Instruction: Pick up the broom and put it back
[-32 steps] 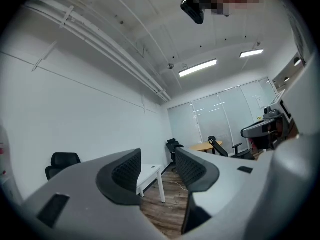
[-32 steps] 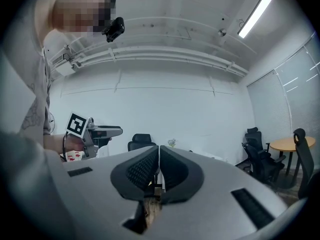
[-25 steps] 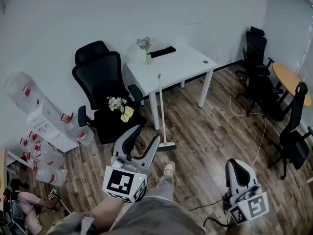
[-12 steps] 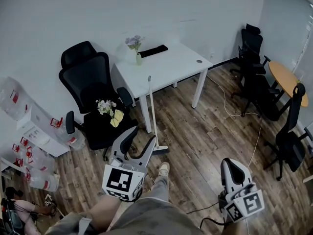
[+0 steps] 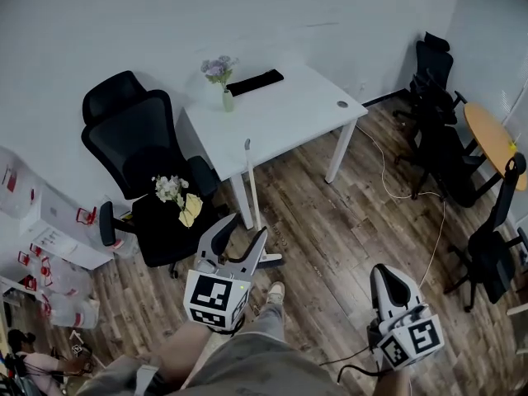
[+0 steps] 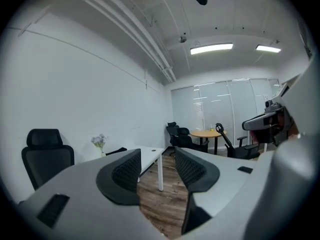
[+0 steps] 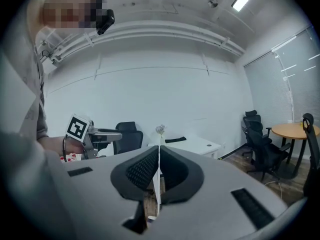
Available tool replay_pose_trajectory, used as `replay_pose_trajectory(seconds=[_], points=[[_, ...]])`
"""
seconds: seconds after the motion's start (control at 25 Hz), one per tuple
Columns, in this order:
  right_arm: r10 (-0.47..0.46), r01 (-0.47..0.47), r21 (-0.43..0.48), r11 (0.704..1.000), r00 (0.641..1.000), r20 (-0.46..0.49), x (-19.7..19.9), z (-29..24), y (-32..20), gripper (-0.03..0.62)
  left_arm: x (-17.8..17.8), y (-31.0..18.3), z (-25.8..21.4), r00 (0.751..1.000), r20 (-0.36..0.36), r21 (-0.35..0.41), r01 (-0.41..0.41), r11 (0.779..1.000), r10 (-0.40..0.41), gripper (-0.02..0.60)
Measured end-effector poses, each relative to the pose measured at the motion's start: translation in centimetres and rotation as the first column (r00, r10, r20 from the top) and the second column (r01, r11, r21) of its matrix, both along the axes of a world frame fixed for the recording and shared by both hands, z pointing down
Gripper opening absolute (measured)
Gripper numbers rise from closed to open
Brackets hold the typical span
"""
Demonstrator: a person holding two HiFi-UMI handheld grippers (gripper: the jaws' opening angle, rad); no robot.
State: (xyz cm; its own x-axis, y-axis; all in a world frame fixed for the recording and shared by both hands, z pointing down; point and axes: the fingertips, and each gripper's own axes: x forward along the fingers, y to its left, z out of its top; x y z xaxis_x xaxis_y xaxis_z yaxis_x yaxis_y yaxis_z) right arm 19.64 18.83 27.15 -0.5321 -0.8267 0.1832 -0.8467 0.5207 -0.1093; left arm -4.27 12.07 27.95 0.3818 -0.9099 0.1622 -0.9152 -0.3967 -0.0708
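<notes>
While the left gripper (image 6: 156,166) hangs with fingers spread and empty, the broom (image 5: 253,188) leans upright on the white counter (image 5: 280,114), likely light and stiff, best taken mid-handle, and the right gripper (image 5: 386,277) stays well apart, fingers clenched on nothing.

A white rectangular desk (image 5: 289,114) stands against the pale wall on a brown wood-plank floor (image 5: 346,221). Near the desk's back left corner is a small glass vase of purple flowers (image 5: 224,93). Beside it, along the back edge, lies a flat black bar (image 5: 256,82), possibly a keyboard. A black high-backed office chair (image 5: 132,139) stands at the desk's left edge, with white and yellow flowers (image 5: 177,196) on its seat. A thin white cable (image 5: 404,192) trails across the floor towards a round wooden table (image 5: 493,139).
</notes>
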Motion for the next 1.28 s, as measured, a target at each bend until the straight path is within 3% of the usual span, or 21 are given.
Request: replay_pose_trajectory(seconds=[0.12, 0.36, 0.76, 1.04, 1.28], points=[[-0.002, 0.002, -0.029, 1.000, 1.000, -0.001, -0.7, 0.7, -4.2, 0.034, -0.8, -4.2, 1.6, 1.000, -0.023, -0.068, 0.003, 0.998, -0.004, 0.231], [-0.006, 0.006, -0.086, 0.996, 1.000, 0.006, -2.0, 2.3, -12.3, 0.034, -2.2, -11.7, 4.8, 1.000, 0.001, -0.148, 0.019, 0.989, -0.020, 0.230], [-0.044, 0.039, -0.179, 0.983, 0.999, -0.026, -4.6, 5.7, -23.6, 0.034, -4.7, -20.6, 10.5, 0.998, 0.011, -0.271, 0.061, 0.961, -0.060, 0.230], [-0.087, 0.075, -0.237, 0.969, 0.995, -0.041, -5.6, 8.5, -28.4, 0.034, -5.8, -23.5, 13.7, 0.993, 0.011, -0.330, 0.111, 0.937, -0.114, 0.232], [-0.191, 0.174, -0.275, 0.946, 0.981, -0.035, -7.1, 10.9, -32.0, 0.034, -6.7, -24.8, 16.4, 0.981, 0.031, -0.377, 0.189, 0.907, -0.191, 0.230]])
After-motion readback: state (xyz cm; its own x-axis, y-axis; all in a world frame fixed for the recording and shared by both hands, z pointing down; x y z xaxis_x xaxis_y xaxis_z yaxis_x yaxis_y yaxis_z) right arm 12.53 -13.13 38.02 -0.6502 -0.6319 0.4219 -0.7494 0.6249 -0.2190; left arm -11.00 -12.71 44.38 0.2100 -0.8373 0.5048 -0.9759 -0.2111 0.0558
